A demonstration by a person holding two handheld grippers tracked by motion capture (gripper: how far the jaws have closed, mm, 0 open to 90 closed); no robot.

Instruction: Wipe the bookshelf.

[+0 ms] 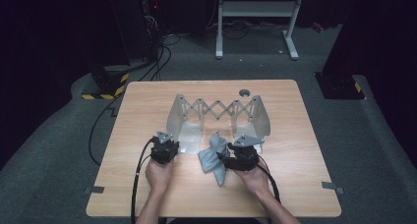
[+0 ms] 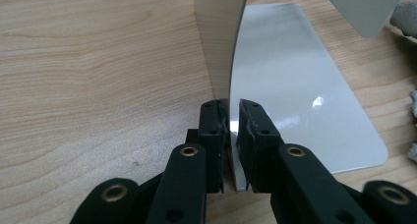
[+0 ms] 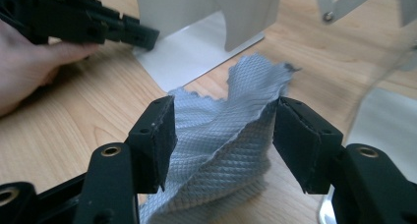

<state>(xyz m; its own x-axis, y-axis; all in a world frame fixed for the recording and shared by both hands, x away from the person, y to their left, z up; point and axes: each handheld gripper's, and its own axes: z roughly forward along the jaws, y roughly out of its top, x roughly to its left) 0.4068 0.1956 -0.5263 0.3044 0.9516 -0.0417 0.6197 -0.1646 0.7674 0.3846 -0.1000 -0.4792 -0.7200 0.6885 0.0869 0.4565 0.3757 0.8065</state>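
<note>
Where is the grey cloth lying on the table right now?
In the high view the grey cloth lies crumpled near the table's front middle, just left of the right gripper, between the folding rack's two end panels.

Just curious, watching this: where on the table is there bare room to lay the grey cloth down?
Bare wood lies along the near edge of the table, on the left strip, and right of the folding rack. The middle is crowded: both tongs, left and right, and the cloth sit there.
</note>
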